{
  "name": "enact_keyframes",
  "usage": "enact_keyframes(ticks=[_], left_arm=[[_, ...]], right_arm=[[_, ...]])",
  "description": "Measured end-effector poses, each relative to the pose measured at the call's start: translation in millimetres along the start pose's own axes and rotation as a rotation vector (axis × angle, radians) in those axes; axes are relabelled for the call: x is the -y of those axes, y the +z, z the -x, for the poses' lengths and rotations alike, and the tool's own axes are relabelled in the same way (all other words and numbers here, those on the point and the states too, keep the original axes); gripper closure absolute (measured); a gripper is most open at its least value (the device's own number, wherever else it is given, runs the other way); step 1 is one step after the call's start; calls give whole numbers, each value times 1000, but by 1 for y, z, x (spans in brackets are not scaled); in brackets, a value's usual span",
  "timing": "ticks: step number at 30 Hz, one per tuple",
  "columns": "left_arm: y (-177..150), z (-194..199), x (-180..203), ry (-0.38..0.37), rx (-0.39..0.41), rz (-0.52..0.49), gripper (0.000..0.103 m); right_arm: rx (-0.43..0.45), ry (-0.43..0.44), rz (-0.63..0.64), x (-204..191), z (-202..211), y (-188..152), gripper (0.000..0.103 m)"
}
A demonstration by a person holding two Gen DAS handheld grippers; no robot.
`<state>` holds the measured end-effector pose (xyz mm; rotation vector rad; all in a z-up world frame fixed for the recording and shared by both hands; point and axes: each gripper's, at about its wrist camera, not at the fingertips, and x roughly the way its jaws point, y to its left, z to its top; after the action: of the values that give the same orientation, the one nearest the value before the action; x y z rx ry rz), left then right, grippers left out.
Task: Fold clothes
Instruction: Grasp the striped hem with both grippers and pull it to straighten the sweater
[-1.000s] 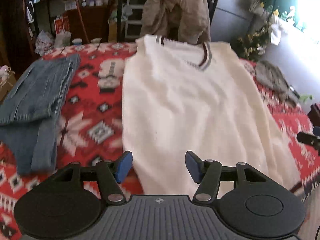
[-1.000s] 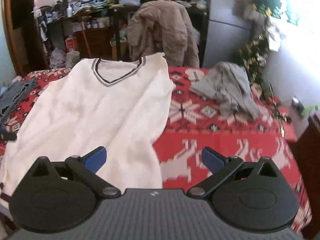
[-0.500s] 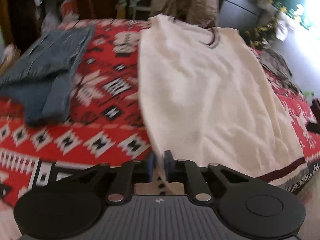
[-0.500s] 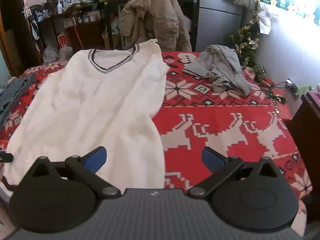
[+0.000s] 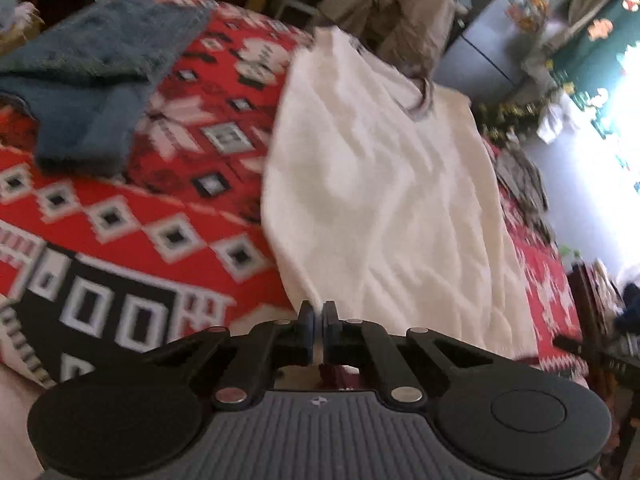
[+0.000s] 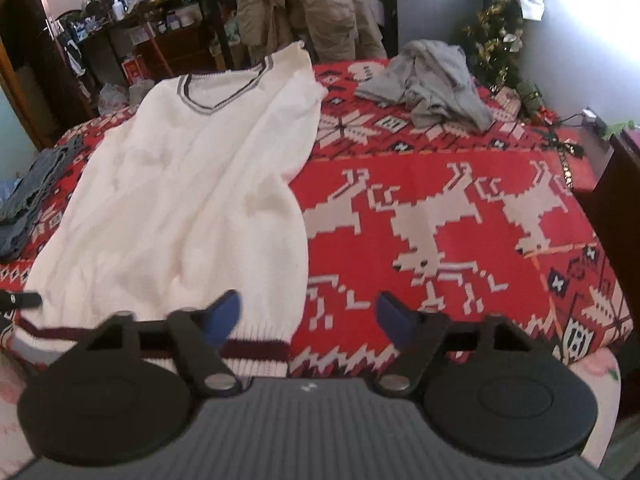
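Observation:
A white knitted V-neck vest [image 6: 192, 184] lies flat on the bed, neck at the far end and maroon-striped hem [image 6: 256, 348] at the near edge. My left gripper [image 5: 319, 320] is shut on the hem's left corner, with a sliver of white cloth [image 5: 360, 200] pinched between its blue pads. In the right wrist view its dark tip [image 6: 20, 300] shows at that corner. My right gripper [image 6: 308, 312] hangs open just above the hem's right corner. Its left finger [image 6: 224, 314] is over the vest and the right one over the blanket.
A red patterned blanket [image 6: 440, 208] covers the bed. Folded jeans [image 5: 92, 92] lie left of the vest and a crumpled grey garment [image 6: 432, 84] lies far right. A tan jacket [image 6: 304, 12] hangs on a chair behind. A dark cabinet [image 6: 616, 208] stands at the right edge.
My left gripper dropped to the hem's left corner and went from open to shut on it. My right gripper drew back to the hem's right corner and its fingers narrowed, still open.

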<state>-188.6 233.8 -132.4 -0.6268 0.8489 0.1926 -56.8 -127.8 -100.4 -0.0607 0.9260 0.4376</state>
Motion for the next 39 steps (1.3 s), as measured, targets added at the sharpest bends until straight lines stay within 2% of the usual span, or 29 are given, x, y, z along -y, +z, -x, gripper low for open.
enact_keyframes(ticks=[2, 7, 9, 16, 17, 20, 22, 26, 28, 31, 35, 37, 39], left_arm=[[6, 7, -7, 14, 34, 23, 99], [15, 19, -22, 69, 76, 33, 99], [16, 19, -28, 62, 80, 60, 99], [10, 12, -21, 73, 45, 16, 99], [9, 11, -21, 64, 41, 20, 99], [9, 15, -17, 41, 48, 13, 99], [10, 19, -13, 21, 56, 3, 99], [13, 43, 5, -120, 54, -19, 99], [10, 48, 18, -123, 47, -78, 99], [1, 35, 27, -44, 9, -162, 99], [-14, 12, 2, 42, -64, -115, 99], [-16, 13, -9, 23, -60, -71, 99], [-16, 16, -14, -31, -61, -21, 98]], right_arm=[[-17, 15, 4, -2, -3, -2, 47], [-61, 51, 15, -5, -11, -7, 62], [-74, 48, 18, -10, -16, -7, 69], [-118, 37, 31, -24, -35, -5, 73], [-125, 36, 33, -27, -38, -5, 85], [-96, 15, 147, -42, -37, -8, 95], [-83, -4, 152, -41, -33, -8, 96], [-50, -37, 97, -20, -8, -2, 97], [-40, -61, 87, -10, 10, 1, 97], [-59, -73, 68, 2, 23, -2, 97], [-107, -69, 36, 9, 9, -13, 97], [-109, -81, 42, 8, 3, -17, 97], [-114, -75, 35, 11, 1, -19, 97]])
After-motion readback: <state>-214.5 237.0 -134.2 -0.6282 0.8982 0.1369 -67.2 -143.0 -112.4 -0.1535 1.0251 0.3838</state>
